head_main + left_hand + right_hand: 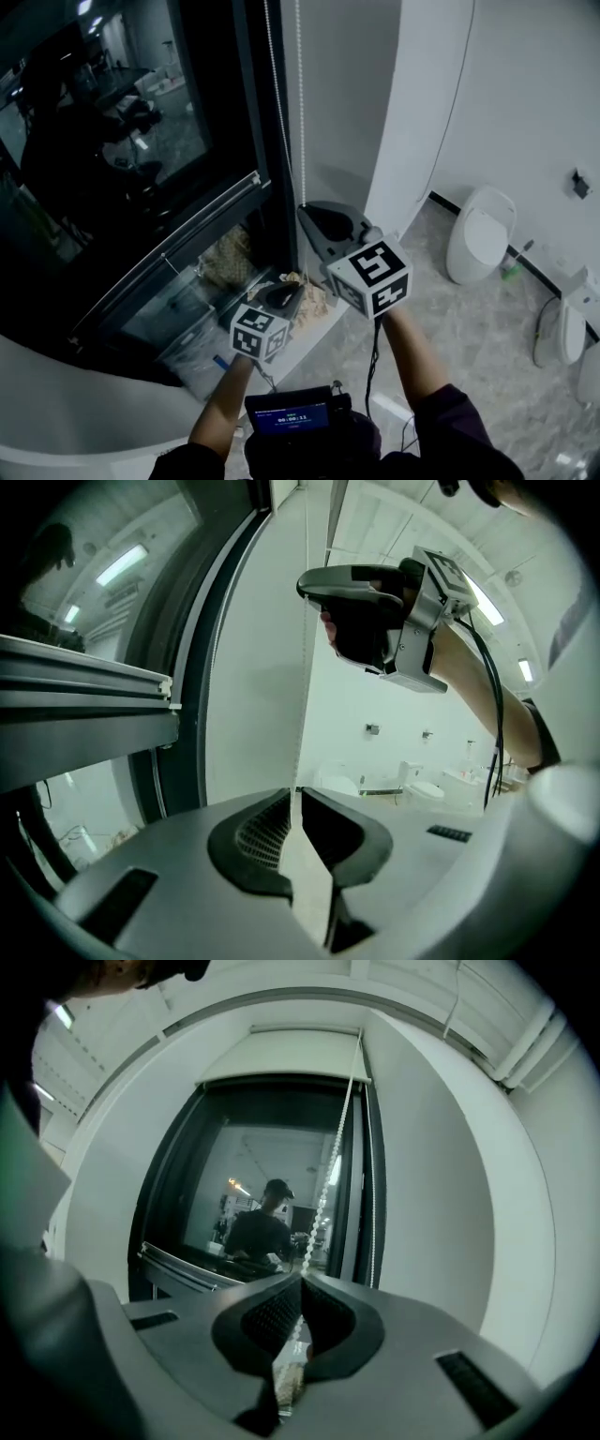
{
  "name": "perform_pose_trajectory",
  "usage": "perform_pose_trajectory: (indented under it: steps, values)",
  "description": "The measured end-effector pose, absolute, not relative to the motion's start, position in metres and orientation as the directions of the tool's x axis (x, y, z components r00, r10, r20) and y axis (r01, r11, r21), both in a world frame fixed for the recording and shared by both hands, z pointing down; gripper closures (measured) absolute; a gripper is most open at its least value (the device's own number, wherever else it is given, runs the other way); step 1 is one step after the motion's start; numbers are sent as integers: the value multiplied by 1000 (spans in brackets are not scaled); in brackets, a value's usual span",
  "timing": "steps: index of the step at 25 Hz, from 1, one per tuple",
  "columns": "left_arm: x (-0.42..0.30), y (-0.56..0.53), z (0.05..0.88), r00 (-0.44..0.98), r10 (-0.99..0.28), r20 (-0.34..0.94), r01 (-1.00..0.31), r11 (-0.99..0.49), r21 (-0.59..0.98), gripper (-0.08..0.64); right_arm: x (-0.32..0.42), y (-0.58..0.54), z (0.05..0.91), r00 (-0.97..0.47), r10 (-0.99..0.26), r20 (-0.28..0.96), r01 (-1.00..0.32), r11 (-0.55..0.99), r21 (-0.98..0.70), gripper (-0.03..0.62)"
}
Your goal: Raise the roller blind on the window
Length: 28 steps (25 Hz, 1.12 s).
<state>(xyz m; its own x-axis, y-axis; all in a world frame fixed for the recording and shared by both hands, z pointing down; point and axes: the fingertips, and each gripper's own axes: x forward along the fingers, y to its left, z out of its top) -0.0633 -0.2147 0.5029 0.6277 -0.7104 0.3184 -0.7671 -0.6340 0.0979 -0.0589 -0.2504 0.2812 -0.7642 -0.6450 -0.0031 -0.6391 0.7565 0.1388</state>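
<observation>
Right gripper view: right gripper [302, 1279] clamped shut on bead chain [325, 1183], running up right side of window [253, 1185] to roller blind [281, 1057] at top of window, upper centre of frame. Left gripper view: left gripper [298, 797] closed on same chain at bottom centre, below right gripper.

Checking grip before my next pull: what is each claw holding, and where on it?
Both are shut on the bead chain. The right claw pinches it higher up and the left claw pinches it lower down.
</observation>
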Motion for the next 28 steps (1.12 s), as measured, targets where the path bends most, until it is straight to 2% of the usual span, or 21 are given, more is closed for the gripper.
perform_pose_trajectory:
  steps: [4, 13, 28]
  values:
    - [-71, -214, 486, 619, -739, 266, -780, -618, 97, 548, -59, -253, 313, -762, -647, 39, -643, 762, 81, 583]
    - [-88, -224, 401, 594, -799, 93, -804, -591, 63, 548, -61, -262, 365, -709, -696, 111, -681, 717, 151, 583]
    - [-101, -222, 394, 563, -822, 82, -826, -560, 57, 548, -73, -248, 495, -654, -672, 347, -655, 733, 184, 583]
